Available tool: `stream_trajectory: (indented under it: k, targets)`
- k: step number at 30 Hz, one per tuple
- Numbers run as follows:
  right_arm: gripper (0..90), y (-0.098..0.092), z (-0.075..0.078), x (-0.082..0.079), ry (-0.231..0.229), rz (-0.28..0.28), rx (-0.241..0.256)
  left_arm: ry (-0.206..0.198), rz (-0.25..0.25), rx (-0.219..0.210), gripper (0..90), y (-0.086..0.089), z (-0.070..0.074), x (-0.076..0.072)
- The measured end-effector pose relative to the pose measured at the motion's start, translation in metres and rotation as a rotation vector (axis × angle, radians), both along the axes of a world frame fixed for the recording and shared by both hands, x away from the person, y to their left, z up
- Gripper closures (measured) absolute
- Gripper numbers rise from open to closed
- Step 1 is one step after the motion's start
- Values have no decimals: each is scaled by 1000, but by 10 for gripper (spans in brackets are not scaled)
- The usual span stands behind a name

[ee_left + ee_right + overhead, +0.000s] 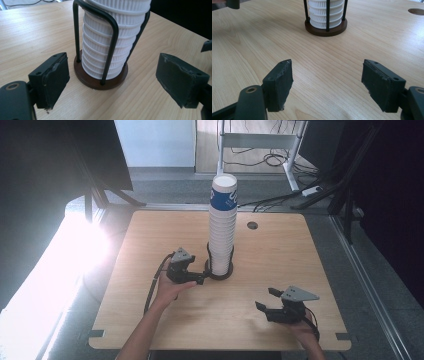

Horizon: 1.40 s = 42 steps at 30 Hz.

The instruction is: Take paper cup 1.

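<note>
A tall stack of white ribbed paper cups (222,232), the top one marked in blue, stands in a black wire holder on a round brown base (220,274) near the table's middle. My left gripper (202,273) is open right beside that base, its jaws spread wide on either side of the cup stack (107,45) and the brown base (100,82), touching nothing. My right gripper (265,299) rests open near the front right of the table, empty, with the cup stack (325,15) and its base (325,29) farther off ahead of it.
The wooden table (280,255) has a small round cable hole (252,225) at the back right. Bare wood (324,62) lies between my right gripper and the holder. Beyond the table are a desk frame, cables on the floor and bright glare at the left.
</note>
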State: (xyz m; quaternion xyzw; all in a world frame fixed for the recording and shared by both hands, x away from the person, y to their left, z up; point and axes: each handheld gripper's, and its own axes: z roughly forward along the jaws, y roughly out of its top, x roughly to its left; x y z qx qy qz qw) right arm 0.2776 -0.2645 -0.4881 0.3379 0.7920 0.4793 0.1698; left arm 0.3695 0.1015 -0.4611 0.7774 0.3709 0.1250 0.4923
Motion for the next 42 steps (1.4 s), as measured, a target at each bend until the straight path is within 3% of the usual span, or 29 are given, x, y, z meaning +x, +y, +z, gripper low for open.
stream_trajectory:
  k: [7, 12, 16, 19, 33, 42]
  targets:
    - [254, 1, -1, 0, 2, -1, -2, -18, -9, -8, 96, -11, -4, 13]
    - [254, 1, -1, 0, 2, 0, -5, -16, -12, 2, 96, -21, -11, 23]
    - [254, 0, -1, 0, 0, 0, -5, -19, -8, 33, 96, -28, -18, 31]
    - [254, 1, -1, -1, 1, 1, -9, -15, -11, 26, 97, -30, -20, 36]
    - [254, 8, -4, 0, 7, 6, -34, -45, -26, -28, 120, -40, -27, 42]
    - [256, 8, -4, 0, 4, 3, -37, -49, -18, -16, 136, -42, -28, 42]
